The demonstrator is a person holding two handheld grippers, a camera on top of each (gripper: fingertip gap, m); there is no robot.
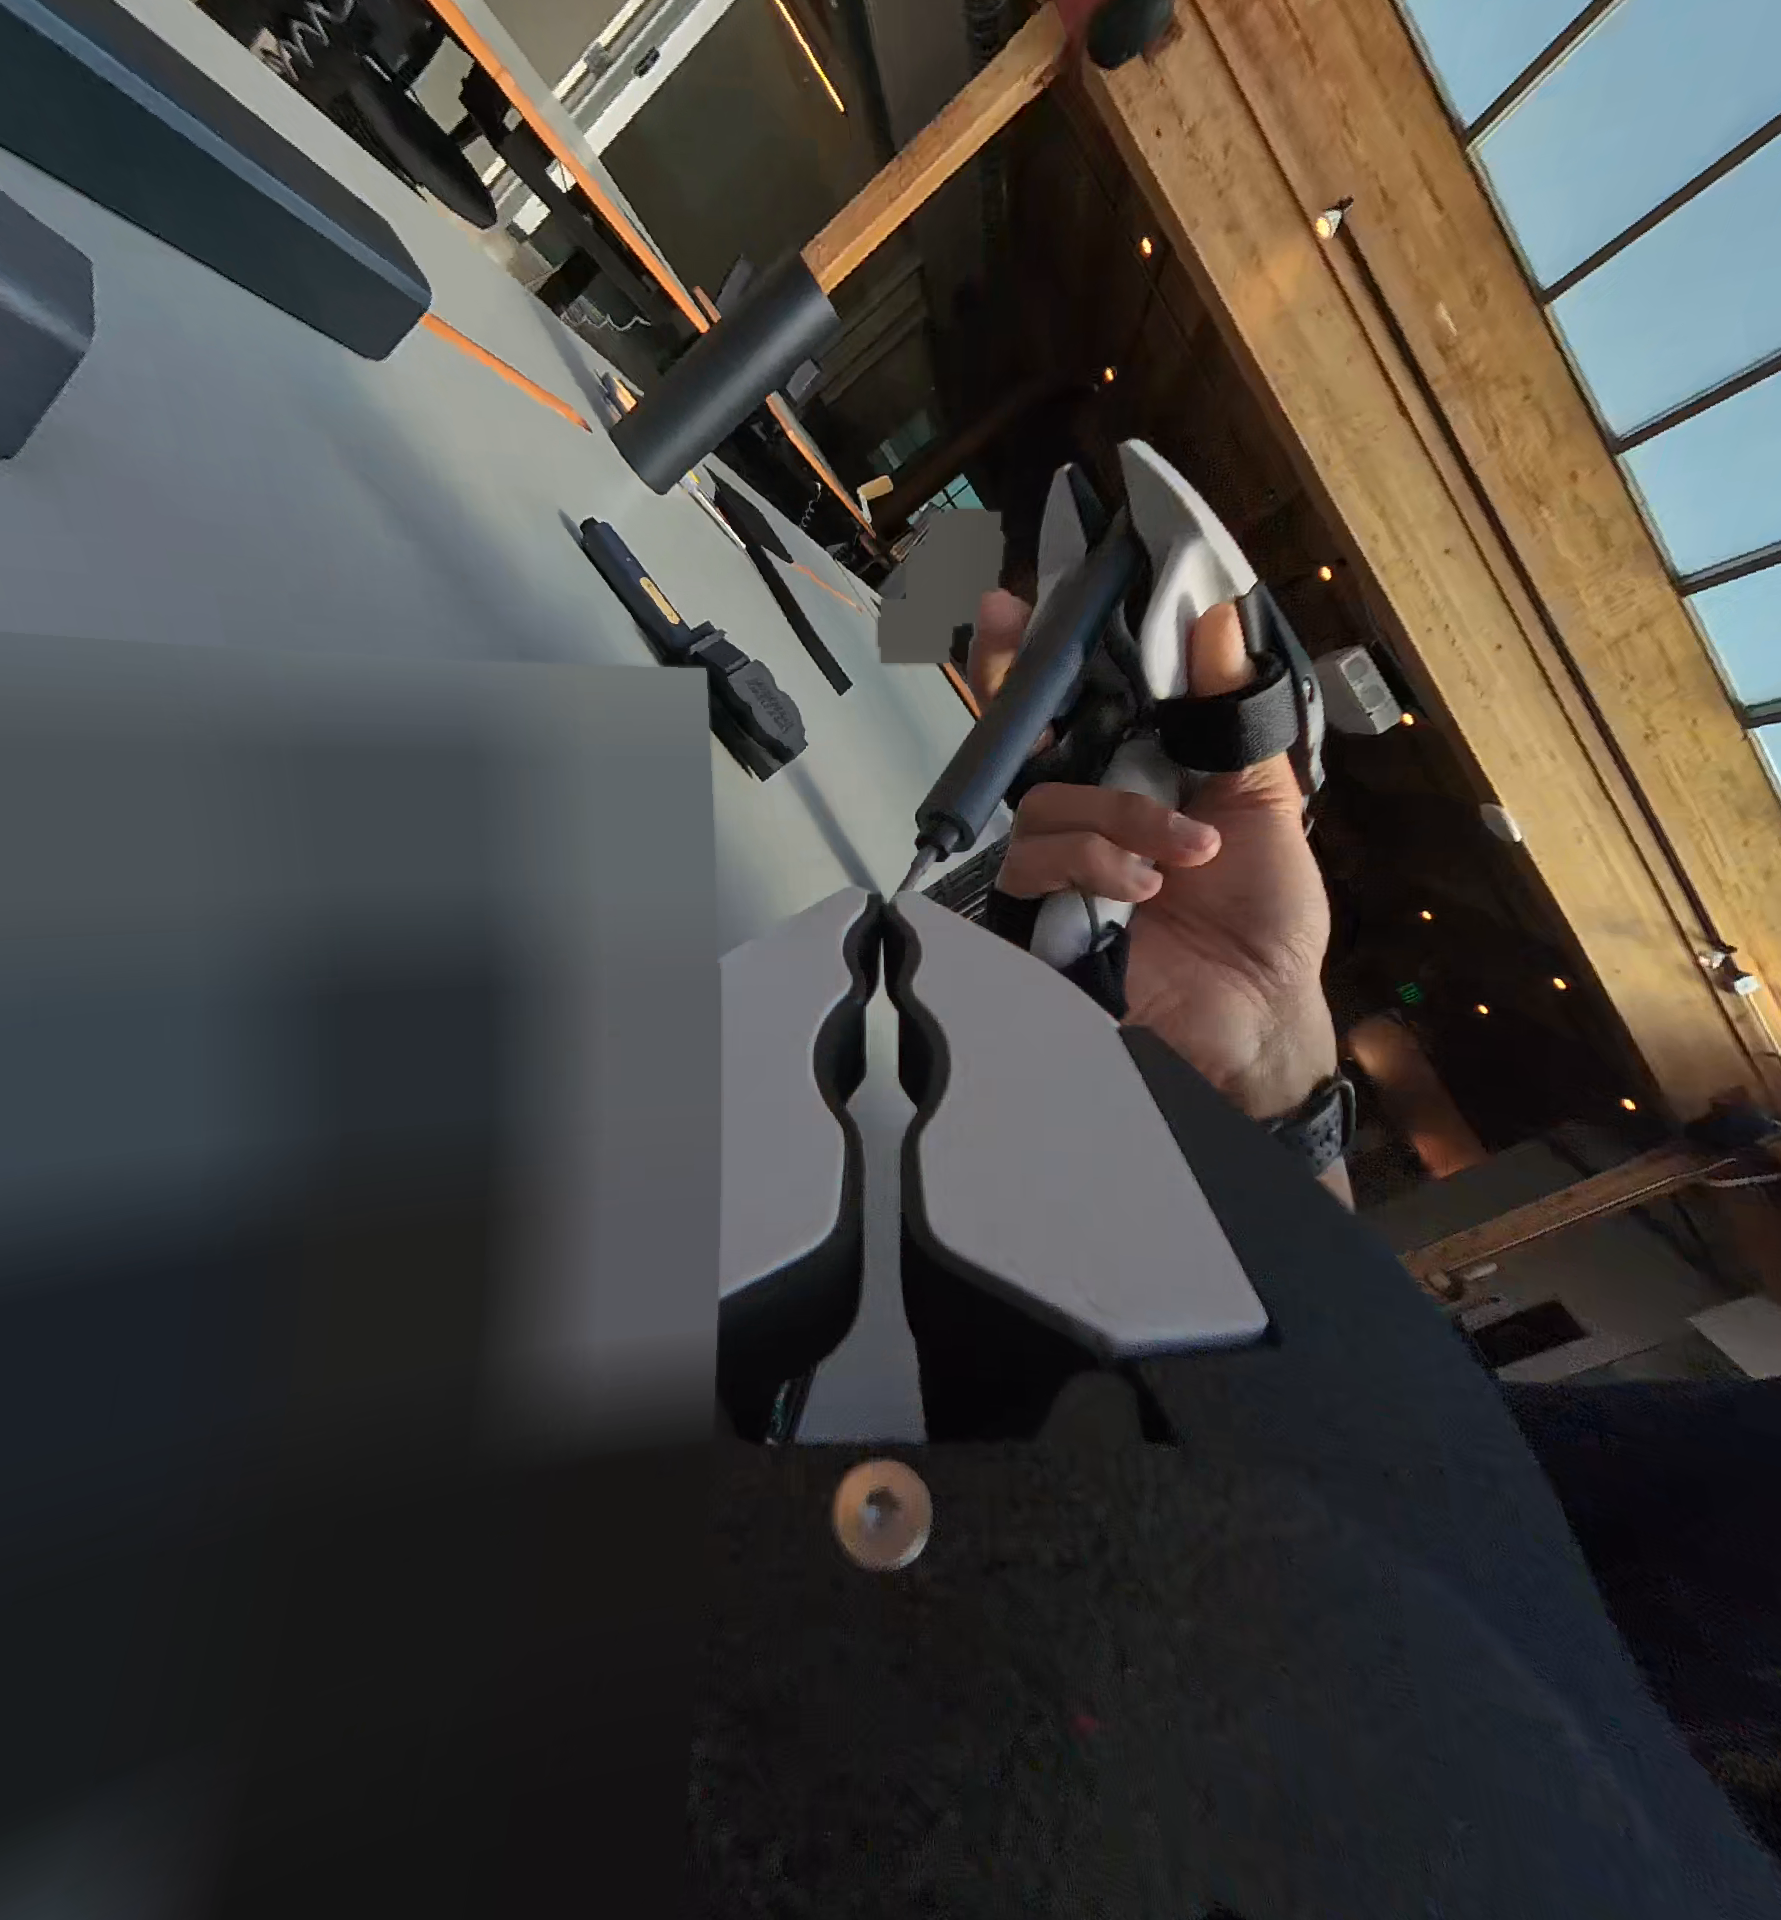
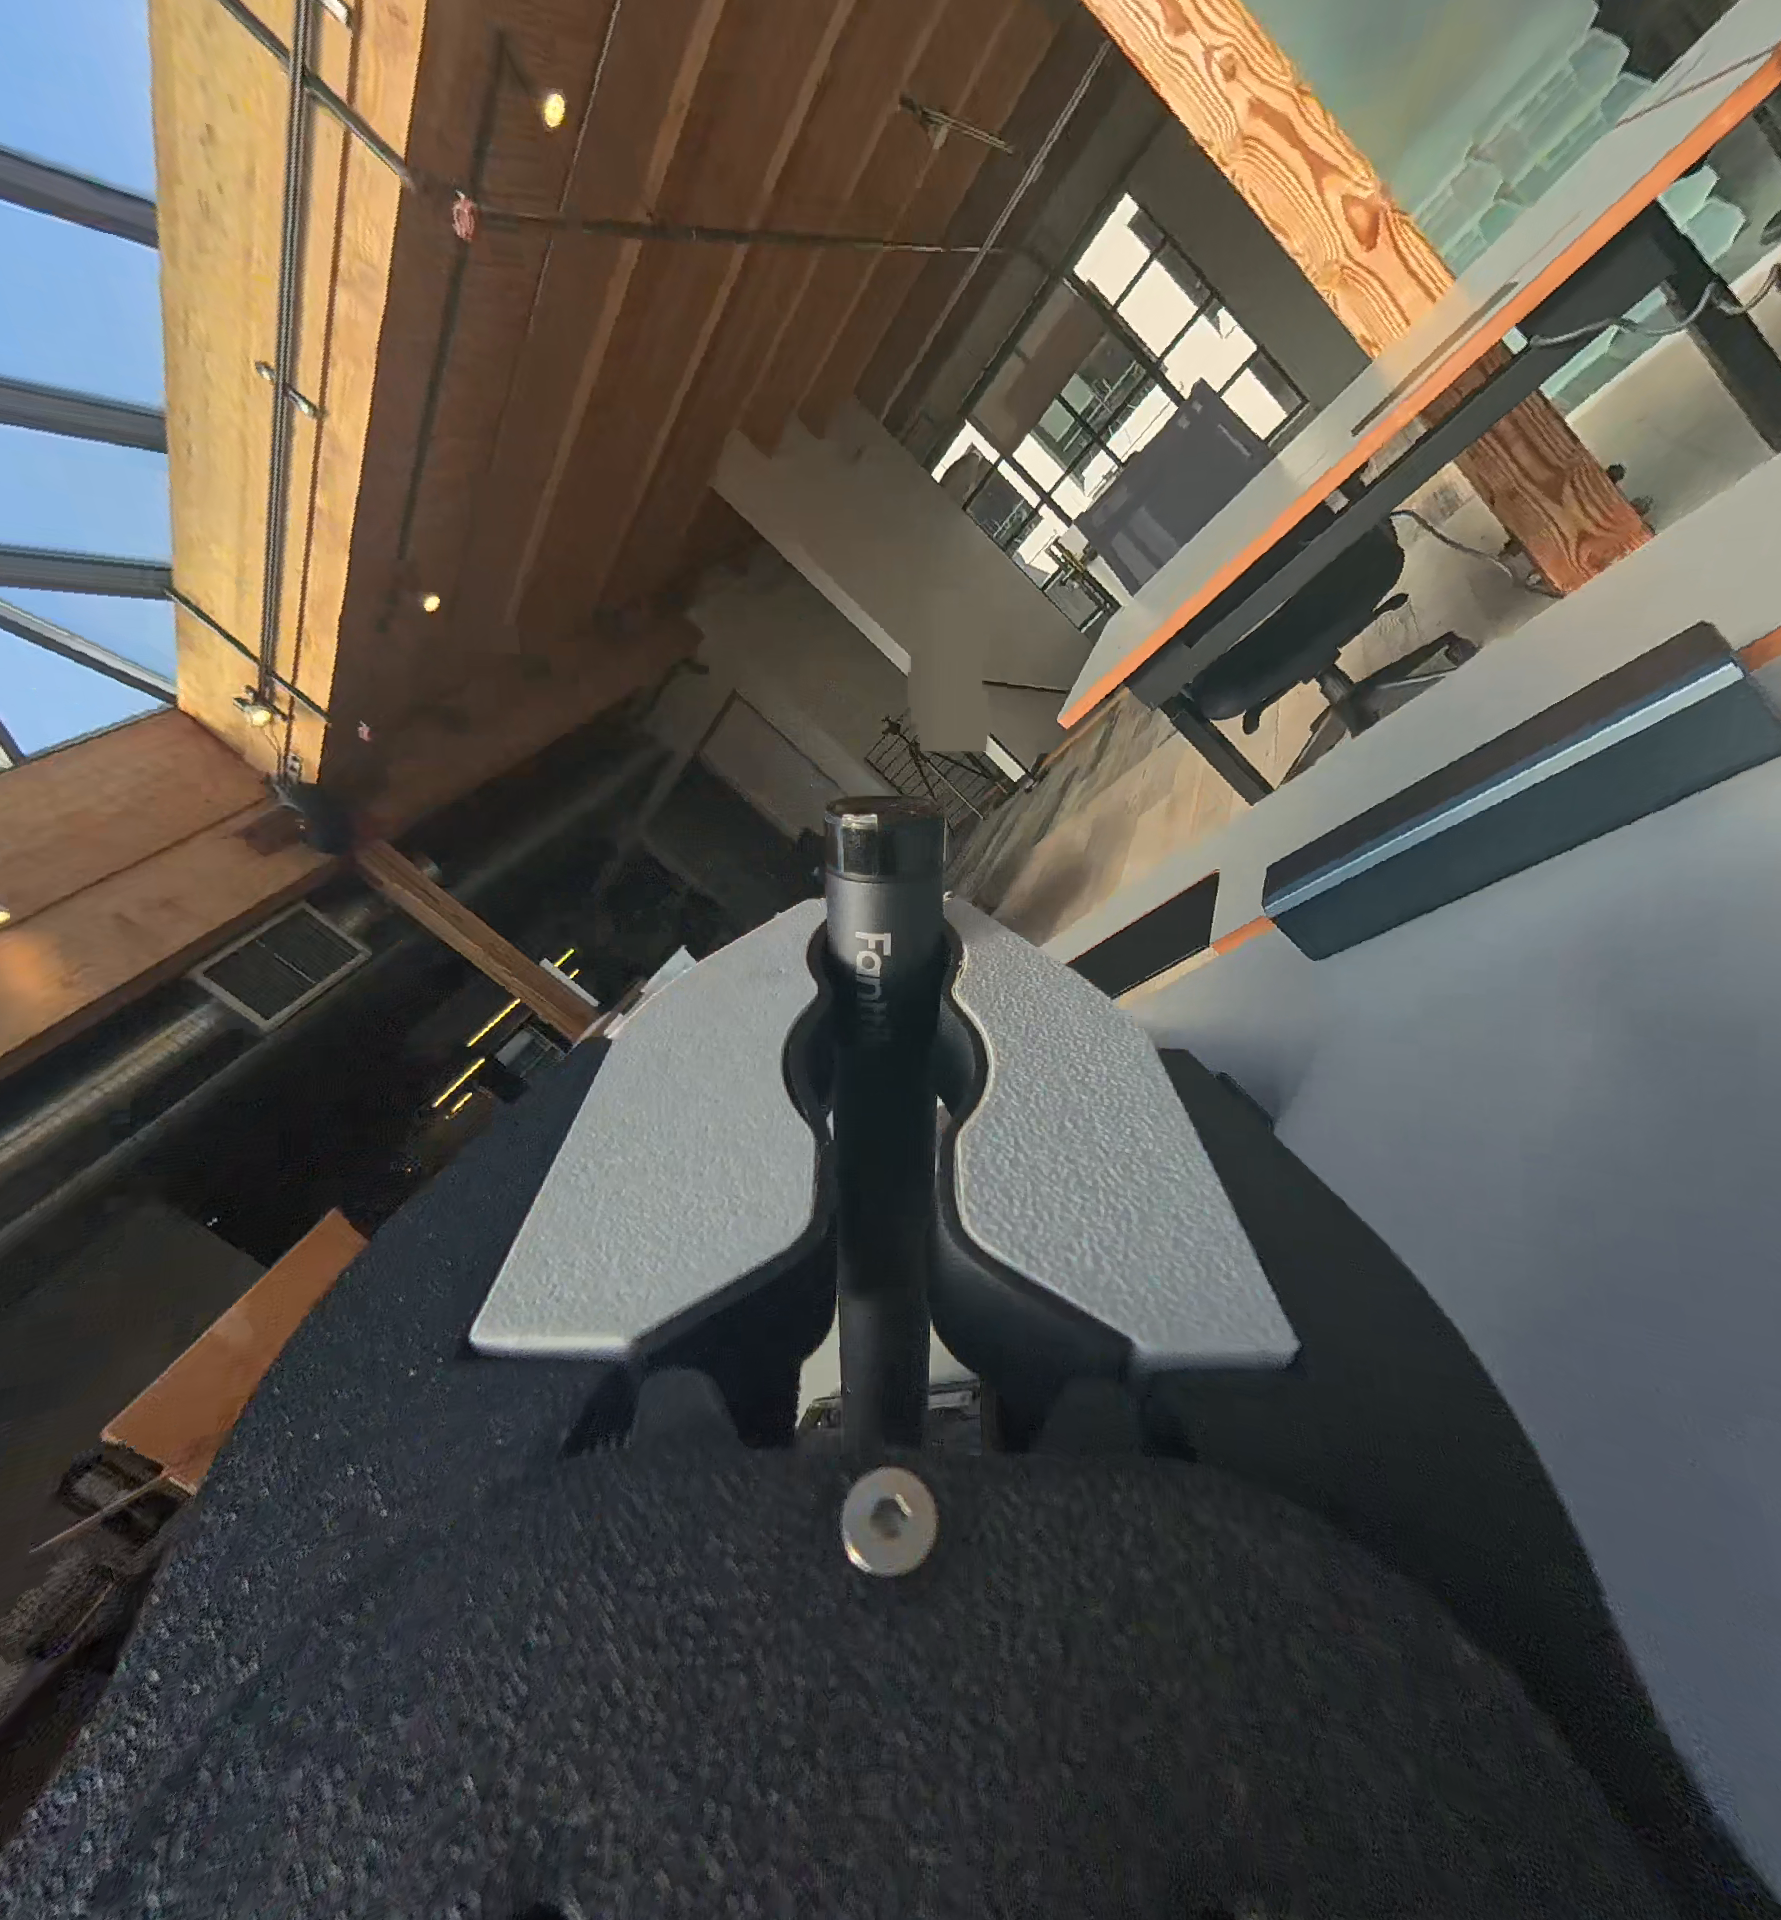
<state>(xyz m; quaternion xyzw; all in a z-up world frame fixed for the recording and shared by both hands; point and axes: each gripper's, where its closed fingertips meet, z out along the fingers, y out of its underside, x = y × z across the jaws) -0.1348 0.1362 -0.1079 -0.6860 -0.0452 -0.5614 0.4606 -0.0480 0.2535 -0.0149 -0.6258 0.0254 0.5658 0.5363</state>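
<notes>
Grey bench (image 1: 294, 520) carries a dark case (image 1: 169, 177); the left hand-held gripper (image 1: 881, 914) has its jaws nearly together, empty. Rightward, the right hand-held gripper (image 2: 884, 1023) clamps a slim black screwdriver (image 2: 881, 1091), whose tip nearly meets the left's fingertips; any tilt could jab them.

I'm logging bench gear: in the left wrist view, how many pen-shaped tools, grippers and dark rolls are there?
Pen-shaped tools: 2, the held tool and the lying tool
Grippers: 2, the left gripper and the right gripper
Dark rolls: 1, the dark roll
Total: 5
</notes>
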